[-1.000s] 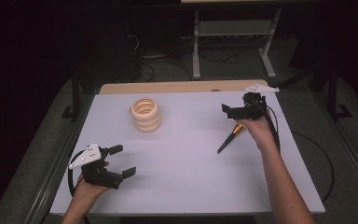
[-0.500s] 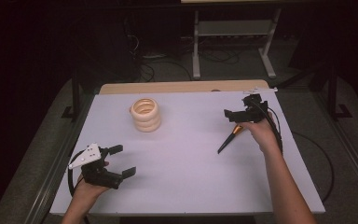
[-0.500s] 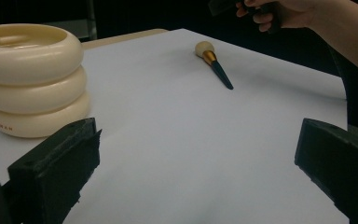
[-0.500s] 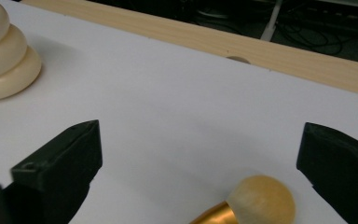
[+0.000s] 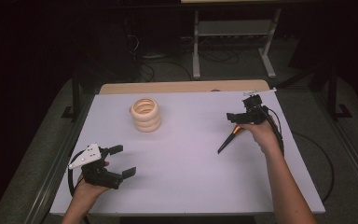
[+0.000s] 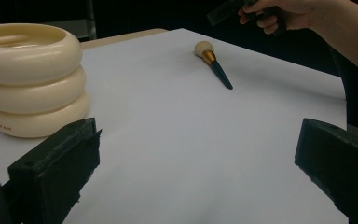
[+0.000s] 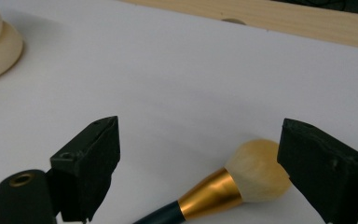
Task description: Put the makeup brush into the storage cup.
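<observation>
- A white rectangular table top, with a bare strip of pale wood along its far edge, carries everything; the landmark on it is a cream-coloured stack of three rounded rings, hollow at the top, standing upright in the far-left part of the surface.
- A makeup brush with a dark slim handle, a gold metal collar and a pale yellow bristle head lies flat on the table, well to the right of the ring stack and slightly nearer the person. Its bristle end points toward the far right, and its handle tip points back toward the near side.
- The right gripper, black and held in the person's right hand, hangs over the brush's bristle end, well to the right of the ring stack. Its jaws stand wide apart with nothing between them; in the right gripper view the bristle head sits on the table just beside one jaw, and contact cannot be told.
- The left gripper, black with a grey three-cornered plate on top, is held in the left hand nearer the person than the ring stack, slightly to its left. Its jaws are also spread wide and hold nothing; in the left gripper view the ring stack rises beyond one jaw.
</observation>
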Action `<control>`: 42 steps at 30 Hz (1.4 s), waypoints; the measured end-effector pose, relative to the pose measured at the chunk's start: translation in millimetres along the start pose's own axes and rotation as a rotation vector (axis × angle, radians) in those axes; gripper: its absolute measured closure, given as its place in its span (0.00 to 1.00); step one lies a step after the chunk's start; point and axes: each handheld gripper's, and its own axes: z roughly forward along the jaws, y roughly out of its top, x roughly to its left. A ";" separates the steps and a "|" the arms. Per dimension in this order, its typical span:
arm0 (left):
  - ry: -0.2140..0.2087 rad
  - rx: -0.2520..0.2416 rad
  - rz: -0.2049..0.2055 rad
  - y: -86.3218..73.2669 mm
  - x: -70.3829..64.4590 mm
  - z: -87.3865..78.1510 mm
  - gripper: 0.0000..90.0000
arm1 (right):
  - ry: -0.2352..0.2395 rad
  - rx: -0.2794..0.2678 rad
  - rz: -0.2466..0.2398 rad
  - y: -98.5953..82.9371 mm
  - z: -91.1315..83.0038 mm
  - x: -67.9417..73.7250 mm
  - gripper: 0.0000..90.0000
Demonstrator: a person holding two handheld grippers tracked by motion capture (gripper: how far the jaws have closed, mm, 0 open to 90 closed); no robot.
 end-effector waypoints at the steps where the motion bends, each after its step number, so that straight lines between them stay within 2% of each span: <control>1: 0.000 0.001 0.000 -0.1 0.0 0.1 0.00 | -0.005 0.006 -0.002 -0.3 0.6 -0.6 0.14; 5: -0.002 0.002 -0.003 -0.2 -0.5 0.5 0.00 | -0.016 0.040 0.016 -1.9 2.7 -1.1 0.14; 6: -0.003 0.003 -0.001 -0.2 -0.5 0.6 0.00 | -0.028 0.065 0.012 -3.8 5.7 -2.4 0.15; 10: -0.003 0.007 0.002 -0.3 -0.3 0.6 0.00 | -0.041 0.089 0.030 -4.9 7.2 -0.8 0.16; 11: -0.004 0.007 0.003 -0.3 -0.2 0.6 0.00 | -0.052 0.105 0.039 -5.8 7.6 0.4 0.19; 19: -0.005 0.007 0.006 -0.3 -0.6 0.9 0.00 | -0.054 0.161 0.083 -9.3 10.6 3.2 0.22; 42: -0.008 0.026 0.017 -0.8 -1.0 2.3 0.00 | -0.069 0.249 0.094 -25.1 24.0 8.2 0.26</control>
